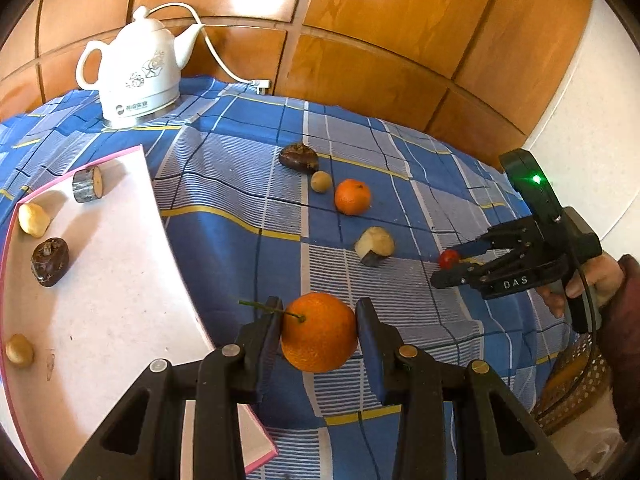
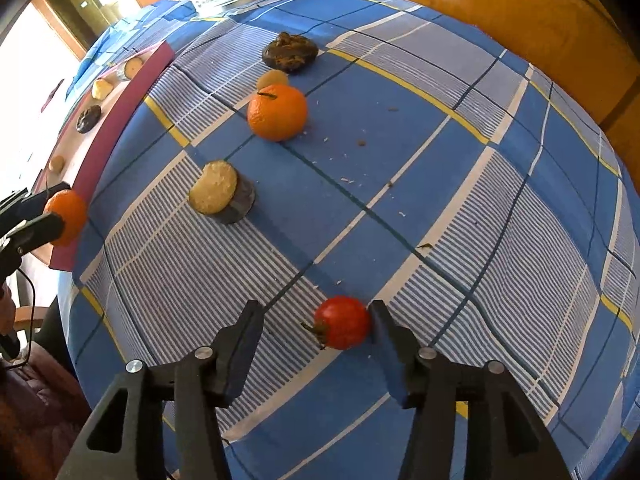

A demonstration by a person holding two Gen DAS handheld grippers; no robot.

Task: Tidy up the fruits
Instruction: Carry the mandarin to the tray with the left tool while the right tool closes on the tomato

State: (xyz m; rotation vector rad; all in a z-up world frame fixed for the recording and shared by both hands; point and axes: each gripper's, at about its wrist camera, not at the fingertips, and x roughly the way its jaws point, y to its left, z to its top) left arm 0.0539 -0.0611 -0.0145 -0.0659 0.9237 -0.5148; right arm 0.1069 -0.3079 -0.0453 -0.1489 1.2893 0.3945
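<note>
My left gripper (image 1: 318,320) is shut on a stemmed orange (image 1: 319,332) and holds it just right of the pink-edged white board (image 1: 120,280); the orange also shows in the right wrist view (image 2: 67,216). My right gripper (image 2: 316,320) is open around a small red tomato (image 2: 342,322), which touches the right finger; the gripper also shows in the left wrist view (image 1: 446,266). On the checked cloth lie a second orange (image 2: 277,112), a cut pale slice (image 2: 220,192), a small tan fruit (image 2: 272,79) and a dark brown fruit (image 2: 290,53).
The board carries a cut slice (image 1: 89,184), a pale piece (image 1: 34,220), a dark fruit (image 1: 50,262) and a tan fruit (image 1: 19,350). A white kettle (image 1: 136,68) with a cord stands at the back. A wooden wall lies behind.
</note>
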